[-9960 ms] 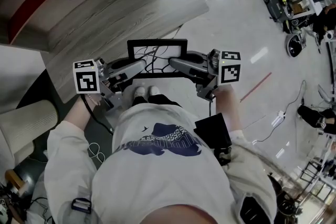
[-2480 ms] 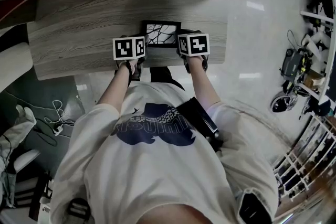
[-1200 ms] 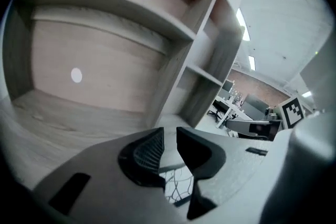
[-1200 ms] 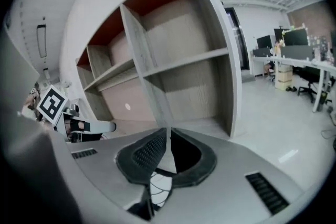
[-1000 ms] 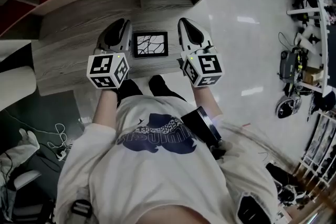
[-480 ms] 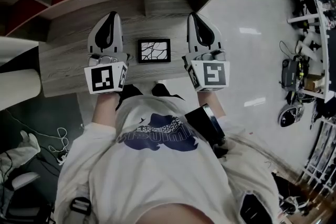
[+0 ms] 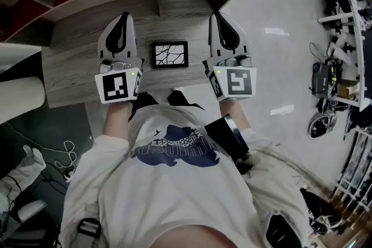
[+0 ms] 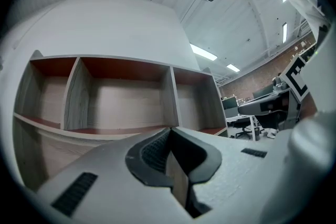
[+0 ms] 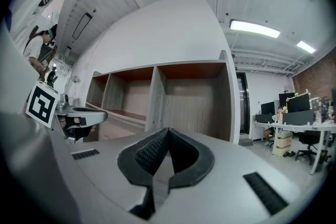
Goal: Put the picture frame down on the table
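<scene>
Picture frame (image 7: 170, 54) lying flat on the counter (image 7: 70, 69), long side going left to right, with nothing touching it. On its left, the left tongs (image 7: 123, 19), shut tight with nothing inside, near the frame's left edge. On its right, the right tongs (image 7: 216, 17), shut and empty too, maybe a tiny bit farther off. Looks like the job is done, frame down in the gap between both. Only the head view shows the frame. Left gripper view: just closed pads (image 8: 157, 152) and the shelf (image 8: 121, 92) ahead. Right gripper view: the same, plus the other tongs off at the left.
</scene>
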### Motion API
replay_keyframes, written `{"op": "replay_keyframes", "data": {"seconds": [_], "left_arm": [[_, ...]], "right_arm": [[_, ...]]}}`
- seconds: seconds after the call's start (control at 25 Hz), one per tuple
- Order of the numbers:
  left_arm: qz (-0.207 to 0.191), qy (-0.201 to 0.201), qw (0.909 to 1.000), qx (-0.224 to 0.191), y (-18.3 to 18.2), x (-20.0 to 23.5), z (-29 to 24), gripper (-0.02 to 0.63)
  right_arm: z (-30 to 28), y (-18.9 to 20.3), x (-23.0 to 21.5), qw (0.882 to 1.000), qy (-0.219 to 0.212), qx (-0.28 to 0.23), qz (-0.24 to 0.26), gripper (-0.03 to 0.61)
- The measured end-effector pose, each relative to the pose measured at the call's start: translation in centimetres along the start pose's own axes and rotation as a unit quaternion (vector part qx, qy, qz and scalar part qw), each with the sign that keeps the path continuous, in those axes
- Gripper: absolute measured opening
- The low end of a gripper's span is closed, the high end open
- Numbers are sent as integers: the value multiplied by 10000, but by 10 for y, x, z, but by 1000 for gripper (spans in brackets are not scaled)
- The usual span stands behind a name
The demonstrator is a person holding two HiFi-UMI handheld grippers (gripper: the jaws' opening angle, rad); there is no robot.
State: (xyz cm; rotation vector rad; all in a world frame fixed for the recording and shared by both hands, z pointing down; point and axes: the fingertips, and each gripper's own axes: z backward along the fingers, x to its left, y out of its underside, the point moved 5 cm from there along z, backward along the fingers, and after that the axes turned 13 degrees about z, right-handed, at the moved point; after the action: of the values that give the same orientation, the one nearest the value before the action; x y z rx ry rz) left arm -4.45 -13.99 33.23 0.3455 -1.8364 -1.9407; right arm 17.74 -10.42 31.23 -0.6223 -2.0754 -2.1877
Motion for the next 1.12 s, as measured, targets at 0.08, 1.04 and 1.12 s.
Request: {"op": "replay_keyframes", "data": {"seconds": [0.08, 1.04, 1.12], "left_arm": [[-7, -2, 10000, 1, 0, 0, 0, 9], [-141, -169, 9997, -64, -5, 6, 1, 9], [-141, -187, 9997, -74, -5, 7, 2, 9]], "right_arm": [[1, 1, -1, 10000, 22, 11, -19, -1], [0, 3, 3, 9993, -10, 206, 319, -2], [0, 4, 4, 9992, -6, 216, 329, -2]]}}
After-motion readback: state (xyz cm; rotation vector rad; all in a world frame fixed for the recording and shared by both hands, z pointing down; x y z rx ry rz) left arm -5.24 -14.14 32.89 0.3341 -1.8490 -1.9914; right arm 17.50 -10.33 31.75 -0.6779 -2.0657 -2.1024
